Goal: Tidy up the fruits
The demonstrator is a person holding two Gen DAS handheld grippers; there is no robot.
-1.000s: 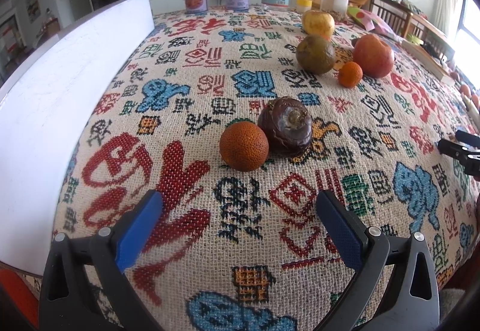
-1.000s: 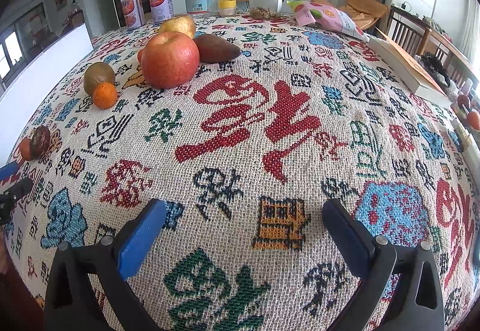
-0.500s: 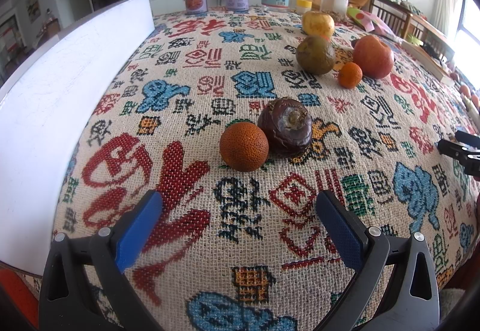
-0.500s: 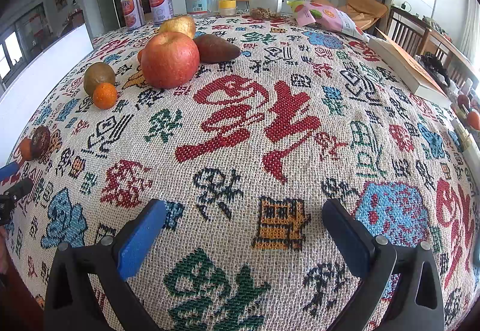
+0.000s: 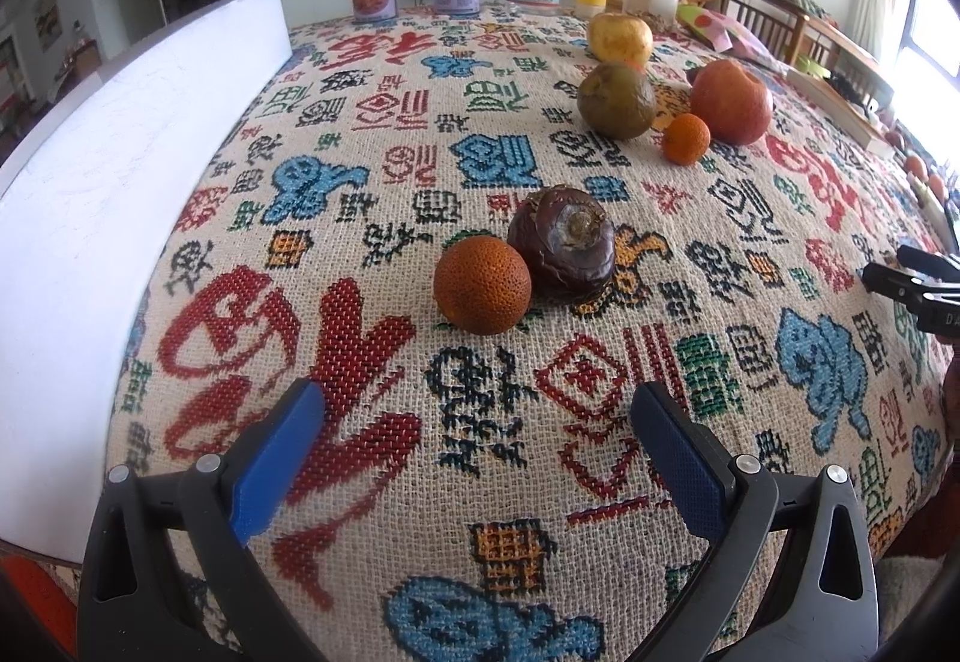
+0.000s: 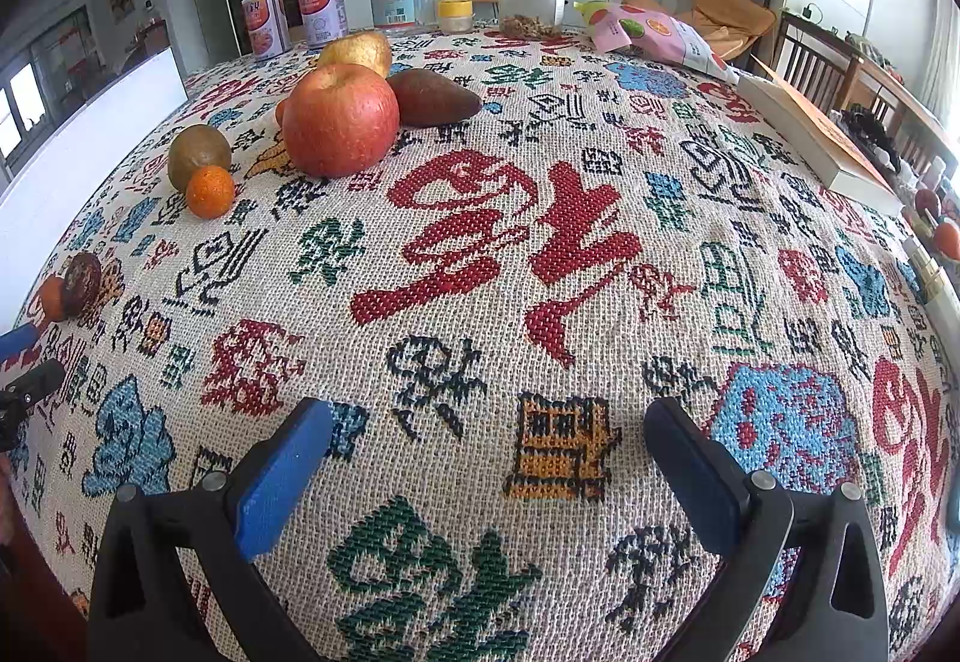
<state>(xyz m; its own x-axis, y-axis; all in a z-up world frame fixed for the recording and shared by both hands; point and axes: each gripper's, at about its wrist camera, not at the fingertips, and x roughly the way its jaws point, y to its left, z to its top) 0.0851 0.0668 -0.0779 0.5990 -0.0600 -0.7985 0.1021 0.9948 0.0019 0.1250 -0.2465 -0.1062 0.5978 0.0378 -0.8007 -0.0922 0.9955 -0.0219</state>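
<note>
Nothing moved – orange ahead of spread, empty left gripper.

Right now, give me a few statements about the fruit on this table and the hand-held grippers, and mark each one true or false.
1. The left hand-held gripper is open and holds nothing. True.
2. The small orange fruit sits right beside the dark brown fruit. True.
3. The red apple is clamped in the right hand-held gripper. False: it rests on the patterned cloth, far from the open gripper.
4. The yellow pear lies nearer the left hand-held gripper than the green-brown fruit. False: it lies farther back.
</note>
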